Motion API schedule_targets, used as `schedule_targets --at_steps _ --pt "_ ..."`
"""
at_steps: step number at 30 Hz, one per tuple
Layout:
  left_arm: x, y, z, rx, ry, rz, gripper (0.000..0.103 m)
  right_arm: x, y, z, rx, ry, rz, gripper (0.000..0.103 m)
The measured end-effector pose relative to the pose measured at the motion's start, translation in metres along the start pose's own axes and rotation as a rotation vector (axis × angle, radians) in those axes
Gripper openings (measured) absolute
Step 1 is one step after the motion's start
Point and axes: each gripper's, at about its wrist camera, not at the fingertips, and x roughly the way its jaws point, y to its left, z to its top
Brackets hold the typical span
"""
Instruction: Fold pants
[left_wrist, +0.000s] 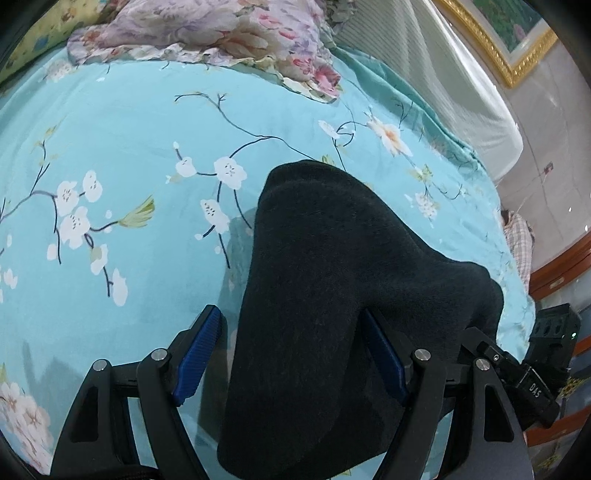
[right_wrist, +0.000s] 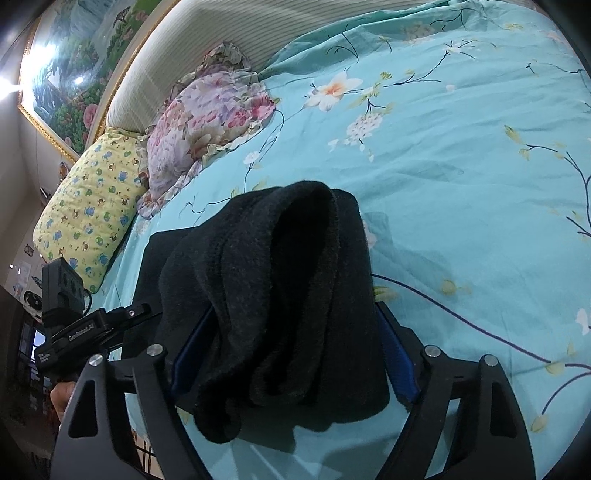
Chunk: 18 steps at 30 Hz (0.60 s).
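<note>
The black pants (left_wrist: 321, 295) lie bunched between the blue pads of my left gripper (left_wrist: 291, 325), whose jaws stand wide apart, with only the right pad touching the cloth. In the right wrist view the same black pants (right_wrist: 288, 295) fill the gap of my right gripper (right_wrist: 295, 317), draped in thick folds over the blue pads, which also stand wide apart. Both grippers hover over the turquoise flowered bedspread (left_wrist: 147, 147). The other gripper shows at each view's edge: right one (left_wrist: 532, 369), left one (right_wrist: 85, 325).
A floral pillow (right_wrist: 207, 122) and a yellow patterned pillow (right_wrist: 88, 206) lie near the ribbed headboard (right_wrist: 177, 55). A gold-framed painting (right_wrist: 85, 74) hangs above. The bed's edge and wooden furniture (left_wrist: 561, 273) are at the right of the left wrist view.
</note>
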Motion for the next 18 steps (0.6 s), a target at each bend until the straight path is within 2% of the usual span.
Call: schedule_targets --at_steps 4,9,13,18 --pt "0.004 -0.009 0.001 0.032 0.007 0.005 0.064 0.002 0.001 0.000 -0.005 0.006 -0.001 0.078" --pt "0.002 -0.015 0.001 0.048 -0.002 0.027 0.059 0.002 0.002 -0.001 -0.006 0.005 0.002 0.072" --pt "-0.003 -0.019 -0.001 0.072 -0.014 0.037 0.047 0.002 0.004 -0.002 -0.008 0.008 0.014 0.067" --pt "-0.010 -0.025 -0.003 0.081 -0.024 0.042 0.040 0.000 0.008 -0.002 -0.016 0.008 0.021 0.057"
